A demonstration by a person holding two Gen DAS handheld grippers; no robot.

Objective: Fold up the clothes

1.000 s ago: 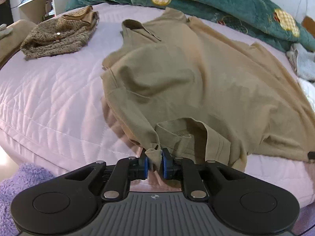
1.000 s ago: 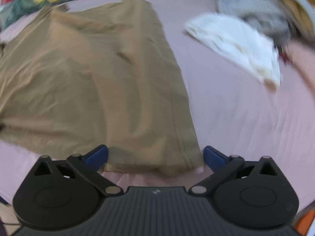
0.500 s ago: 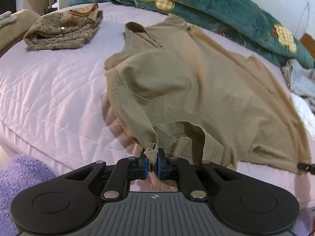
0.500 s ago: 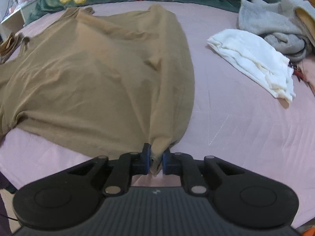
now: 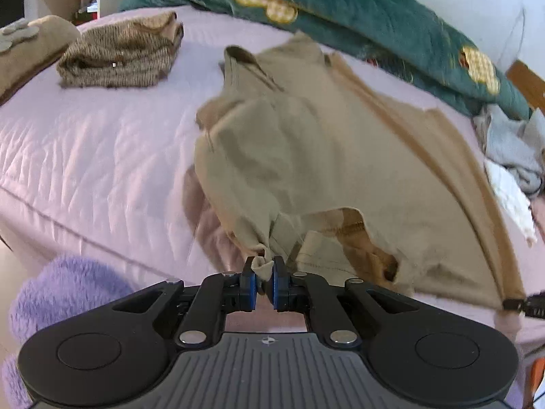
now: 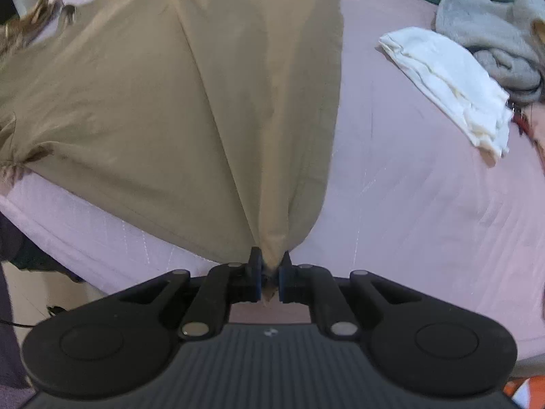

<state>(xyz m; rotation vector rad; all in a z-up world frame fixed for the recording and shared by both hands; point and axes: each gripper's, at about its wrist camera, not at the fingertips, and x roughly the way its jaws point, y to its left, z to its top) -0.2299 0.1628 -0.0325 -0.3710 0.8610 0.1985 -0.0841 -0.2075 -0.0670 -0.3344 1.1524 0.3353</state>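
— What do we have in the left tool (image 5: 261, 274)?

— Its blue pads (image 5: 247, 281) are pinched together on a bunched corner of the tan shirt (image 5: 306, 156), near a sleeve opening. The cloth rises from the pads and drapes away over the bed (image 5: 85, 156).

— And our right tool (image 6: 270, 274)?

— Clamped as well, on a gathered point of the same tan shirt (image 6: 170, 95) at its hem. From there the fabric fans out in taut folds across the pink quilted bed (image 6: 425, 187). In the left view we can see the right tool's tip at the shirt's far corner.

— So where does the shirt lie?

— Mostly spread on the bed, its near edge lifted at both gripped points, collar end away from us.

— What sits around the shirt?

— Left of the shirt's collar, well apart, we see a folded brown knit (image 5: 119, 58). Beyond the shirt runs a green blanket (image 5: 340, 10) with gold patches. Right of the shirt, apart from it, lies a folded white cloth (image 6: 449, 81), with a grey garment (image 6: 483, 34) just behind that. A purple fuzzy thing (image 5: 64, 293) shows below the bed edge, left of the left tool.
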